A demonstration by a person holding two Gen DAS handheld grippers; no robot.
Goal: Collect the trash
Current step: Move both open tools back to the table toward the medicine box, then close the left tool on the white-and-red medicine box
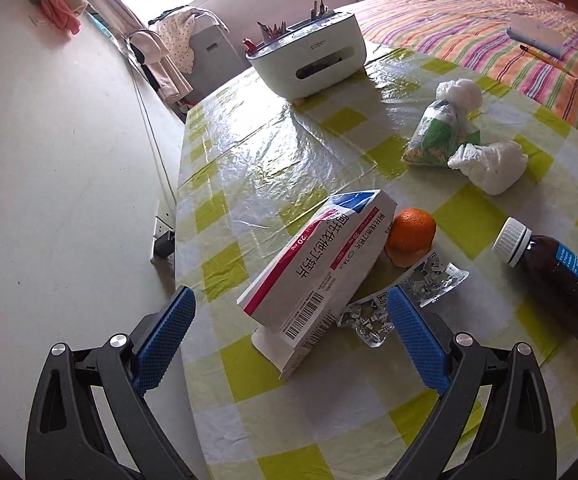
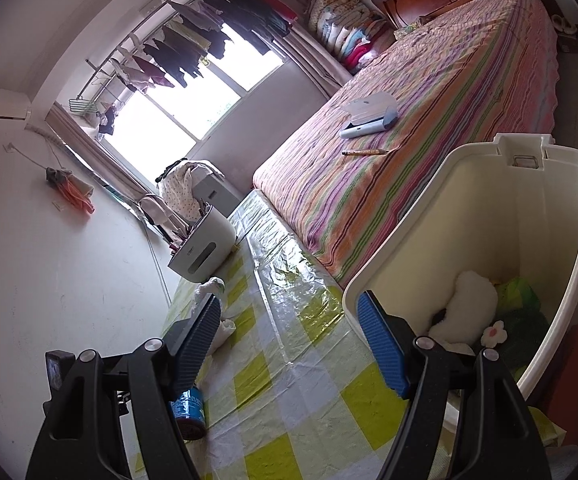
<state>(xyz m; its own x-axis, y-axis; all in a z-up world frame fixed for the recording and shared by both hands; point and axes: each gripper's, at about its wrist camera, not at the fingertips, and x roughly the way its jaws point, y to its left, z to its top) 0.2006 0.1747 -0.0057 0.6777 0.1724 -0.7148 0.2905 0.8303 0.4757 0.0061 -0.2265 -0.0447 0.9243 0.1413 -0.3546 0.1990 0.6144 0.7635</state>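
Observation:
My left gripper (image 1: 291, 322) is open and points down at a white, red and blue medicine box (image 1: 317, 268) that lies tilted on the checked tablecloth (image 1: 249, 160). The box sits between the blue pads (image 1: 165, 336) without touching them. A crumpled foil blister pack (image 1: 409, 294) and an orange (image 1: 411, 236) lie just behind it. Farther right are a green snack bag (image 1: 435, 136) and two white tissue wads (image 1: 489, 164). My right gripper (image 2: 291, 340) is open and empty beside a cream bin (image 2: 469, 220) that holds a white wad (image 2: 469, 300) and green wrapping (image 2: 523, 300).
A brown medicine bottle (image 1: 561, 280) lies at the table's right edge; its blue label (image 2: 187, 404) shows behind my right gripper's left finger. A white desk organiser (image 1: 309, 60) stands at the far end. A striped bed (image 2: 429, 120) borders the table, and a wall (image 1: 69, 160) runs along the left.

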